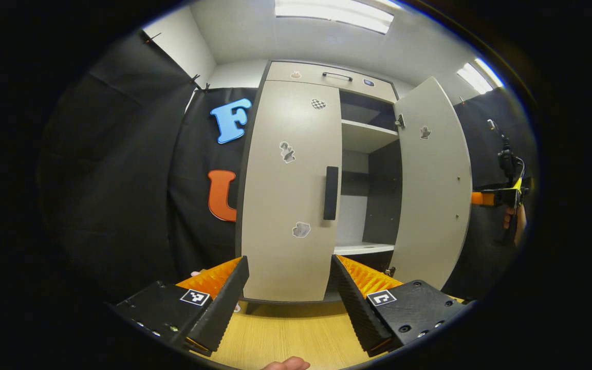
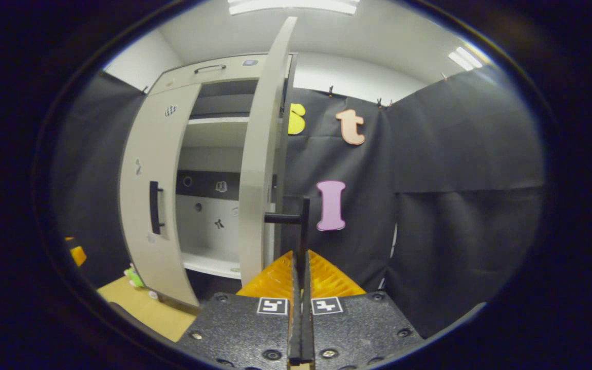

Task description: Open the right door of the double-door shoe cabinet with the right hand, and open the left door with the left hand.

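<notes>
Shoe cabinet [image 1: 327,77] is seen upright on the wooden floor [image 1: 285,334] in the left gripper view, its long axis vertical, filling the frame from about 12 o'clock down to the centre. Its left door [image 1: 291,190] is shut and faces the camera flat; the dark bar handle [image 1: 331,192] on it runs vertically along the door's inner edge. The right door [image 1: 432,185] is swung outward at about 3 o'clock, its outer face turned toward the camera, and the shelves [image 1: 368,136] inside are exposed between the two doors. The left gripper [image 1: 291,303] is held at 6 o'clock with its fingers spread wide, nothing between them, and is kept apart from the left door.

In the right gripper view the right door [image 2: 260,169] is seen nearly edge-on, standing vertical at about 11 o'clock, with its handle [image 2: 303,231] projecting toward 3 o'clock. The right gripper [image 2: 301,288] is closed around that handle's vertical bar at 6 o'clock, both fingers pressed against it. The left door [image 2: 152,205] is seen shut at 9 o'clock.
</notes>
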Demonstrator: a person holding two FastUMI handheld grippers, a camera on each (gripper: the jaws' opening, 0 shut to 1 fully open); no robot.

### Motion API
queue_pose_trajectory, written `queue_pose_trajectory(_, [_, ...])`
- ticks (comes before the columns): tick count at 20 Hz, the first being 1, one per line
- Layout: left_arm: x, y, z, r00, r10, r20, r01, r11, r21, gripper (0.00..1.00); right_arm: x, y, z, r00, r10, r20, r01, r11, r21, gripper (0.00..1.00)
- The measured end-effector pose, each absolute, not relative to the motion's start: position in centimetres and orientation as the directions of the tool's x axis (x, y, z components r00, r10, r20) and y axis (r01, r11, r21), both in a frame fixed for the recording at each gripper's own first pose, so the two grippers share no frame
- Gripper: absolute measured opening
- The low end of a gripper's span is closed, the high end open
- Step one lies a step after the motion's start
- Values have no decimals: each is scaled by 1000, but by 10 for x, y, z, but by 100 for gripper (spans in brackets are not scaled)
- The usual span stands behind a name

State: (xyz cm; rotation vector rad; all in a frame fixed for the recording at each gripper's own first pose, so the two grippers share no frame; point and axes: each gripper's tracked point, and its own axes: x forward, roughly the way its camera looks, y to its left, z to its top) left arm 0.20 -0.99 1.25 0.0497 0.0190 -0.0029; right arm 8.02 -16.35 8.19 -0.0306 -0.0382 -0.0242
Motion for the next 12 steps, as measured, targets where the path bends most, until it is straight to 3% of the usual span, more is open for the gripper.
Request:
queue_pose_trajectory(7, [-4,-21,10,999,-30,-27,33,995,89,95,85,-165,83,999,-10,44,12,999,-48,4])
queue_pose_trajectory(12, [-8,-18,7,1000,-15,-23,17,996,89,95,23,-147,59,995,-63,76,70,994,-89,4])
